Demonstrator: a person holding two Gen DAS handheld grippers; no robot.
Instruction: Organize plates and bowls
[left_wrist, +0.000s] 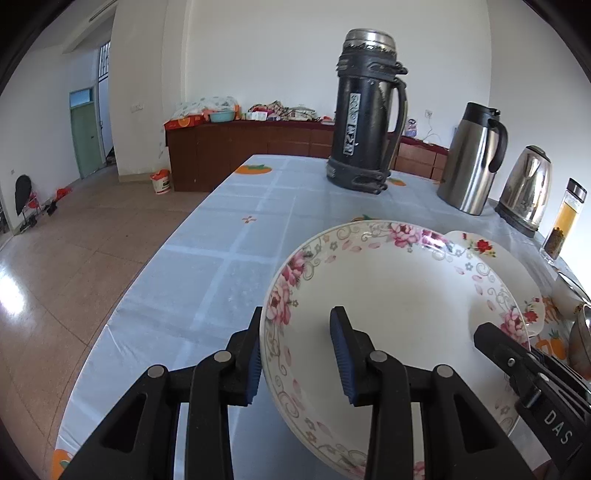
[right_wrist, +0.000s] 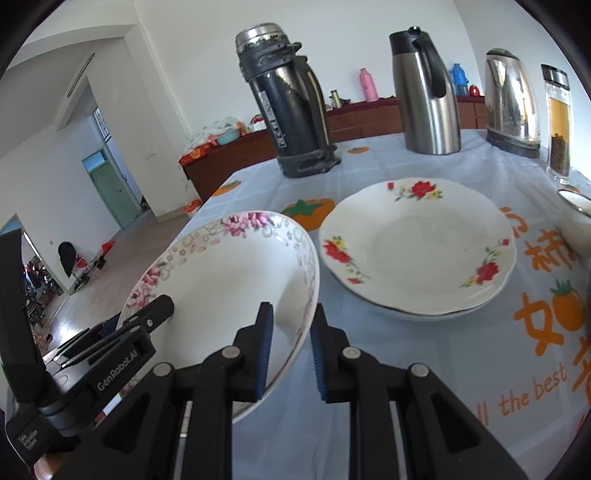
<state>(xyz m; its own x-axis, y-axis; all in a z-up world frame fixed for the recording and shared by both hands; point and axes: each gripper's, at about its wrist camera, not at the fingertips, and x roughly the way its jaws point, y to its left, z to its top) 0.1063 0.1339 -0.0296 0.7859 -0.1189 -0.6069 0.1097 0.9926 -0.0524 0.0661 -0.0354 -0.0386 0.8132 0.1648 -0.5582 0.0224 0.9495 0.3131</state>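
While the worktop (right_wrist: 424, 354) carries flasks along its far edge, the pink-flowered plate (right_wrist: 229, 280) hangs tilted above it, pinched at opposite rims so neither side slips. The red-flowered plates (right_wrist: 417, 251) sit stacked at two o'clock of it, likely its destination. Left tongs (left_wrist: 301, 354) clamp its nine o'clock rim; right tongs (right_wrist: 291, 350) grip narrowly at three o'clock.

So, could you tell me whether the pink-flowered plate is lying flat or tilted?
Tilted: the pink-flowered plate is lifted at an angle, rim between both hand-held grippers' pads.
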